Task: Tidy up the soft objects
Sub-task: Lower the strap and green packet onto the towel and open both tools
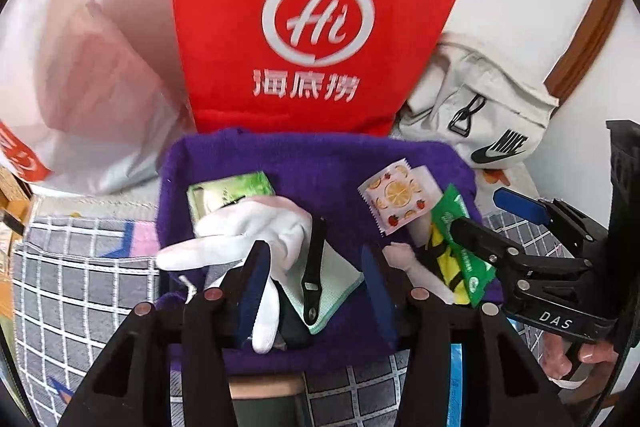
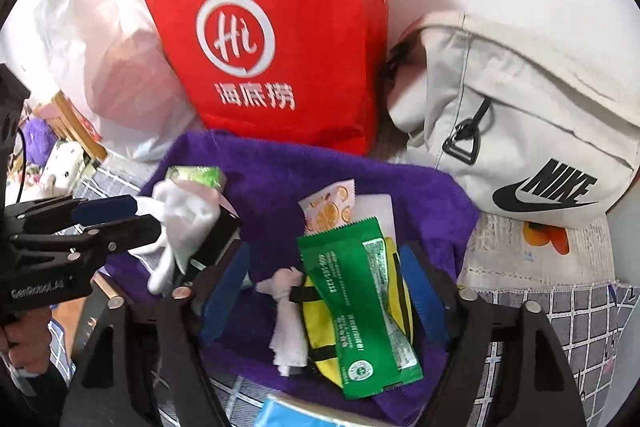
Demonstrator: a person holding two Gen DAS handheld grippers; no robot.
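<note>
Blue-padded fingers of the left gripper (image 1: 316, 291) stand apart over a white glove (image 1: 248, 239) and a black strap (image 1: 314, 267) on the purple towel (image 1: 304, 163). Beside it, the right gripper (image 2: 324, 291) also stands spread, straddling a green packet (image 2: 360, 307) lying on a yellow pouch (image 2: 316, 331) and a knotted white cloth (image 2: 286, 307). Behind the towel stand a red bag (image 2: 272, 27) and a white Nike bag (image 2: 520, 131).
</note>
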